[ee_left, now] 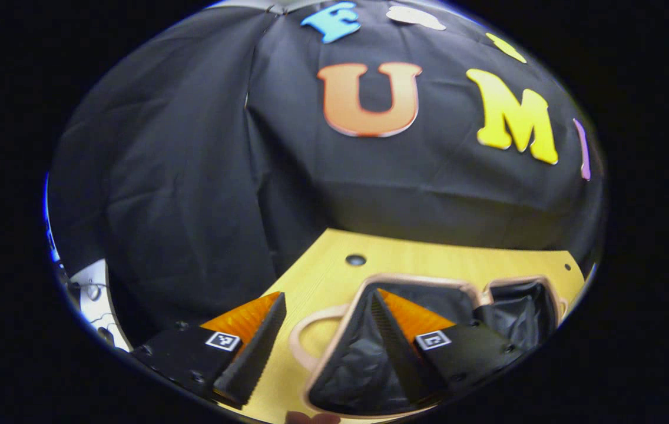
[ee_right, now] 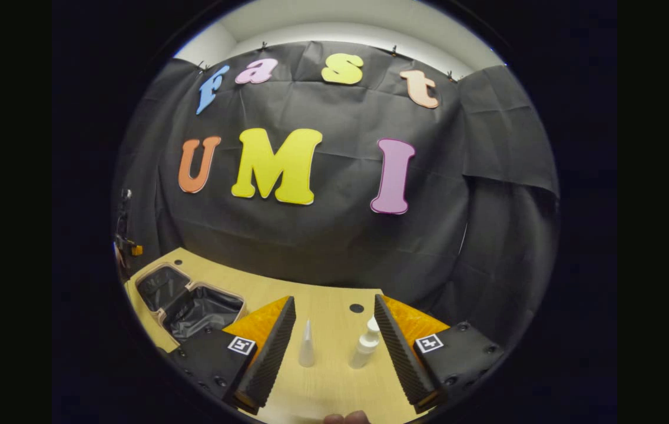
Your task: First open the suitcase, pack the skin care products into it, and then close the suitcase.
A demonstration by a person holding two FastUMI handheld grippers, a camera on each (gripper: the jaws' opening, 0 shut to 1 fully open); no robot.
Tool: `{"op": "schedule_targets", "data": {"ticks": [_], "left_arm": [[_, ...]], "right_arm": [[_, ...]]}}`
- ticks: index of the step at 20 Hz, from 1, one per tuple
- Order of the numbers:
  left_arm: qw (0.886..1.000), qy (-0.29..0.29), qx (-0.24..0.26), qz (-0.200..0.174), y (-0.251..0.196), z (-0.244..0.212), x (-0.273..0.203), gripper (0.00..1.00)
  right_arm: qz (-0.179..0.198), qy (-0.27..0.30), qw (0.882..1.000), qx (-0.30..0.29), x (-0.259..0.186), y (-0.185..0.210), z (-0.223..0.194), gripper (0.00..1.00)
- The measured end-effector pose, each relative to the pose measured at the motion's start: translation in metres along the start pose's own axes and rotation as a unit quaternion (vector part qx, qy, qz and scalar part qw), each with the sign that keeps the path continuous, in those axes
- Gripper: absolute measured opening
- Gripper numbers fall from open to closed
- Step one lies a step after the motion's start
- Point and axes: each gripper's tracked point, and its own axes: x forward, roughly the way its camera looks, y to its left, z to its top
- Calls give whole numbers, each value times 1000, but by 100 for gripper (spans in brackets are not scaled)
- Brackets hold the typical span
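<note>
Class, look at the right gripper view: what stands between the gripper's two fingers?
Two white skin care containers on the wooden table: a cone-shaped bottle and a pump bottle.

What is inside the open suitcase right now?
The suitcase lies open on the table, both halves showing dark lining. No bottles show inside; the two skin care bottles stand on the table before the right gripper. The left gripper partly covers the near half.

Lay open on the table (ee_right: 334, 386): suitcase (ee_right: 190, 303), both halves side by side, at far left in the right gripper view. Stood upright to its right, near each other but apart: cone-shaped tube (ee_right: 306, 344) left, spray bottle (ee_right: 365, 345) right.
</note>
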Motion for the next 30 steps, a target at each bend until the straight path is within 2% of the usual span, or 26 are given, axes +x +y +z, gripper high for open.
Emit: {"op": "schedule_targets", "data": {"ticks": [1,4,9,10,13,15,16,20,23,27,30], "left_arm": [[1000,-15,5,-8,-23,16,-14,99],[998,-53,6,-23,-98,51,-54,100],[996,-51,16,-77,-233,33,-124,100],[996,-56,18,-73,-251,30,-135,100],[994,-49,7,-97,-312,9,-169,100],[992,-33,12,-124,-351,-6,-182,100],[989,-24,9,-149,-373,-16,-189,100],[976,15,21,-215,-455,-56,-205,100],[967,33,30,-249,-509,-89,-205,100],[959,70,38,-272,-556,-139,-196,100],[956,93,42,-277,-575,-167,-179,100]], "right_arm": [[-1,-3,1000,9,2,-6,0,80],[9,-10,999,35,4,-22,1,80],[13,-4,999,51,7,-62,-14,79],[16,-3,999,50,5,-70,-16,80],[17,2,999,39,1,-94,-24,79],[16,7,999,36,0,-110,-30,81],[16,9,999,35,-1,-117,-32,81],[6,23,999,34,-3,-146,-46,80],[1,37,999,32,-9,-164,-56,80],[-13,64,998,16,-18,-187,-76,80],[-30,82,996,18,-22,-206,-89,80]]}}
